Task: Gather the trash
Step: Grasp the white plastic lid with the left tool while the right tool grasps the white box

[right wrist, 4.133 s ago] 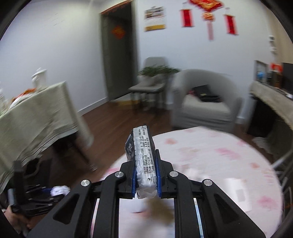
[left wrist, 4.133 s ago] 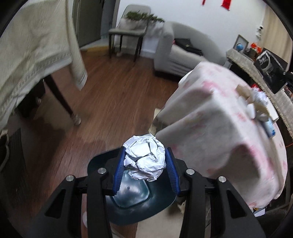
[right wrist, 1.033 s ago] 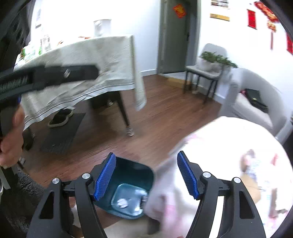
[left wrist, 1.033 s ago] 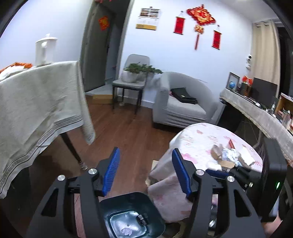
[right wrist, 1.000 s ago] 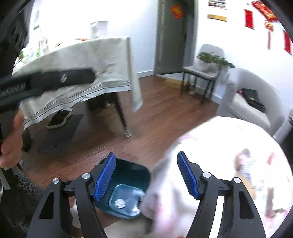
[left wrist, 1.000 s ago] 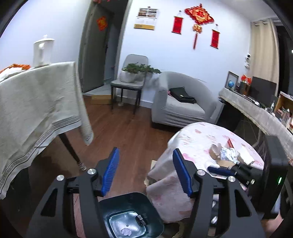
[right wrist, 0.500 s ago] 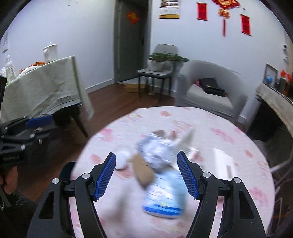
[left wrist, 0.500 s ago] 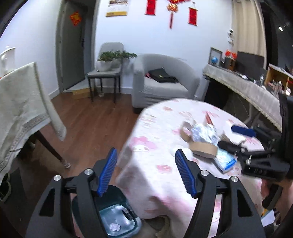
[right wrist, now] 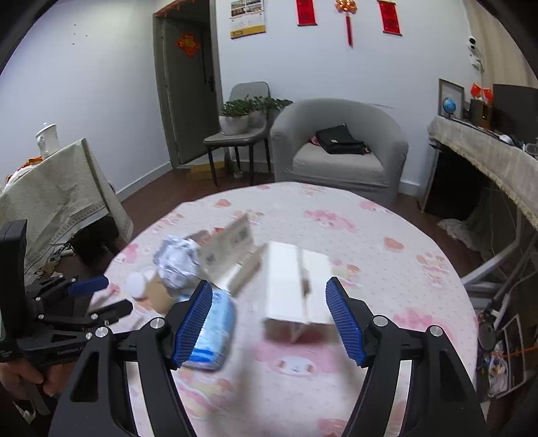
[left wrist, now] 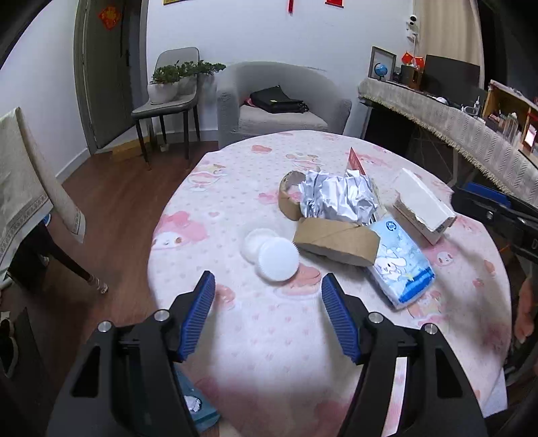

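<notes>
We see little legible writing: the blue tissue pack [left wrist: 400, 265] carries a cartoon rabbit print and small text too fine to read, and a red card [left wrist: 355, 162] behind the pile shows no readable characters. On the far wall hang red paper banners [right wrist: 306, 12] and a calendar [right wrist: 247, 17], their print too small to make out.

The trash sits near the middle of the round counter [left wrist: 235, 336], which wears a soft pink-and-white cloth with cartoon figures. A crumpled silver foil ball [left wrist: 336, 198] rests on top of 2 brown cardboard tape rolls [left wrist: 336, 240], one flattened toward the near edge. 2 white fluted paper cups [left wrist: 270, 253] lie just beside the rolls, toward the left edge. The tissue pack, glossy plastic, touches the flattened roll on its right. A white rectangular box [left wrist: 422, 203], torn at one end, lies toward the right edge.

Our left claw [left wrist: 269, 312] hovers over the near edge with its ribbed blue pads apart and nothing between them; it has just been opening. Our right claw [right wrist: 269, 317] also stands apart, empty, above the blurred white box [right wrist: 297, 285].
</notes>
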`<state>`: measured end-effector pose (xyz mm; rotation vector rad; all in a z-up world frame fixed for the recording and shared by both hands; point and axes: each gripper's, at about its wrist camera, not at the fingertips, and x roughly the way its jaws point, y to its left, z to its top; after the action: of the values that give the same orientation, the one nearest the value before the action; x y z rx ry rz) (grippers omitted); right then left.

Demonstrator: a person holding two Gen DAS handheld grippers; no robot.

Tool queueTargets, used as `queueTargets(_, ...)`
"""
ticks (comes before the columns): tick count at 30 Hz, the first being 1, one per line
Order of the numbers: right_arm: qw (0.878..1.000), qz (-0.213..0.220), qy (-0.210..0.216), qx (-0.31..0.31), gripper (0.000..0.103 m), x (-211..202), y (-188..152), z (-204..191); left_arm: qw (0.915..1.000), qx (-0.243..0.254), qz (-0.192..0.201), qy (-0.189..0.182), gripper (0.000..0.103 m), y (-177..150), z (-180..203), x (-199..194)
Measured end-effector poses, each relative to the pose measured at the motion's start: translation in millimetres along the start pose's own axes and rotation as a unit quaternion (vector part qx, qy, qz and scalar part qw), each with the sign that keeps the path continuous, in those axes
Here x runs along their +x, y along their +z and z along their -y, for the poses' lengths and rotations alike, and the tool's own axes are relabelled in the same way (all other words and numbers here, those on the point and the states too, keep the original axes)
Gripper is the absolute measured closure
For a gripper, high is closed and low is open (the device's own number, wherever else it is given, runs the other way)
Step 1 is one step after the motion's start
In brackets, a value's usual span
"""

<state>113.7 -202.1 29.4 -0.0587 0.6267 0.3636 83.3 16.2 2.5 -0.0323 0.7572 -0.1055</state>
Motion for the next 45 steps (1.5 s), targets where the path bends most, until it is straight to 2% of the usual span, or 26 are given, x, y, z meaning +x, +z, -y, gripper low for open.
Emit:
queueTargets(4, 1.0, -0.002, -0.004, 0.013, 0.026, 0, -5, 16, 0.9999, -0.003, -0.008, 0.007, 0.038, 4, 3, 12)
queueTargets(5, 1.0, -0.005, -0.004, 0.018, 0.026, 1, -6, 19, 0.9999, -0.005, -0.012, 0.007, 0.042, 4, 3, 15)
queueTargets(10, 0.999, -0.022, -0.007, 0.032, 0.025, 6, -11, 36, 0.9998, -0.007, -0.008, 0.016, 0.051, 7, 6, 19)
queueTargets(12, 0.999, -0.025, -0.003, 0.033, 0.025, 7, -12, 41, 0.9997, -0.011, -0.005, 0.022, 0.062, 9, 6, 20)
queueTargets(15, 0.999, -0.032, 0.002, 0.026, 0.022, 9, -12, 43, 0.9996, -0.021, -0.002, 0.021, 0.07, 11, 6, 20)
queueTargets(24, 0.999, -0.042, 0.025, 0.017, 0.022, 20, -11, 32, 0.9997, -0.02, 0.007, 0.014, 0.07, 10, 8, 13)
queueTargets(33, 0.996, -0.048, 0.06, 0.055, 0.022, 37, -3, 32, 0.9997, -0.015, 0.013, 0.012, 0.07, 9, -1, 5)
queueTargets(40, 0.992, -0.071, 0.048, 0.088, 0.021, 57, 0, 29, 0.9996, -0.018, 0.02, 0.011, 0.07, 8, -20, -6)
queueTargets(43, 0.993, -0.08, 0.035, 0.081, 0.021, 64, 1, 22, 0.9995, -0.022, 0.02, 0.012, 0.07, 7, -30, -11)
queueTargets(45, 0.994, -0.082, 0.022, 0.071, 0.031, 67, 3, 14, 0.9995, -0.023, 0.02, 0.013, 0.07, 6, -36, -14)
